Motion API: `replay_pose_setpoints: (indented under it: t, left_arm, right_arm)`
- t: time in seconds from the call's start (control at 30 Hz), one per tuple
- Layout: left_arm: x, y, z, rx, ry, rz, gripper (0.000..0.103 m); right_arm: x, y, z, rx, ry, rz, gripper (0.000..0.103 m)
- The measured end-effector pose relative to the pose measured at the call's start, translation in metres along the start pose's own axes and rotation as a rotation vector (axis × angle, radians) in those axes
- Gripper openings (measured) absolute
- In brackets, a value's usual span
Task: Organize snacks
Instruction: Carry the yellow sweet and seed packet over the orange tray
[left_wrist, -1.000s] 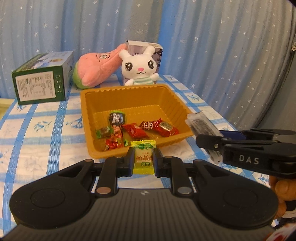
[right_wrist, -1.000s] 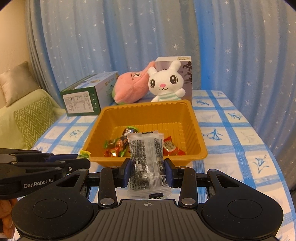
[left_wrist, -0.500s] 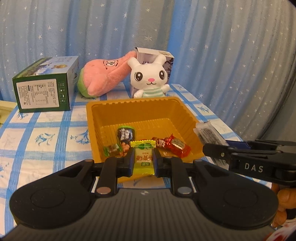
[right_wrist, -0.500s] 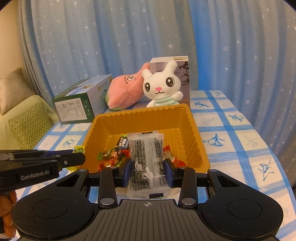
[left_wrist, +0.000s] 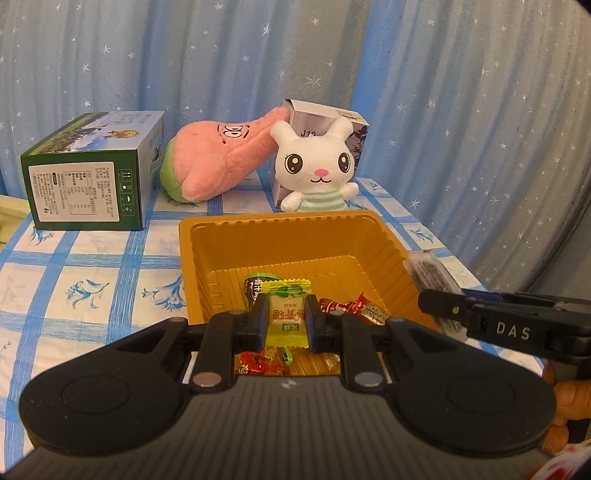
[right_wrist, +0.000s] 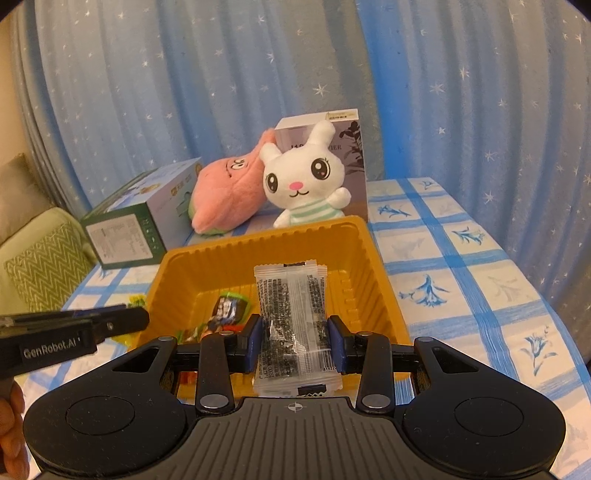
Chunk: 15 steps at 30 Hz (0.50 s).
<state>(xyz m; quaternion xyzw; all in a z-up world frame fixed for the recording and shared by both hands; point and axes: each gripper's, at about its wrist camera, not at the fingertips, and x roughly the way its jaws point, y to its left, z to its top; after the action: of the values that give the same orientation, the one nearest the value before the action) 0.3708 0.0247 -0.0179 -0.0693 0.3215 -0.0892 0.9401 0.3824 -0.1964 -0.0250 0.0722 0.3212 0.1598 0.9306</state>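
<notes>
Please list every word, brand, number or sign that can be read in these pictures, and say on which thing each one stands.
"DAS": on the side of the right tool.
"GenRobot.AI": on the side of the left tool.
"J1…": on the grey box; the white rabbit plush hides the rest.
Green box label: too small to read.
Yellow-green candy: red characters, blurred.
Clear packet: dense print and barcode digits, too small.

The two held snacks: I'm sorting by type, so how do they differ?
The yellow-green candy is small and opaque; the clear packet is longer and see-through, with dark contents. The left hand-held gripper holds the candy, the right hand-held gripper the packet. Both hang above the orange tray.
</notes>
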Motion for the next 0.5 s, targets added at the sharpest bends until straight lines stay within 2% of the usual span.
replay_pose_setpoints:
  t: [0.5]
  left_arm:
    - [0.038,0.001,0.008,0.023,0.032,0.011,0.018]
  right_arm:
    - [0.043,-0.006,0.010,0.007,0.005,-0.019,0.038]
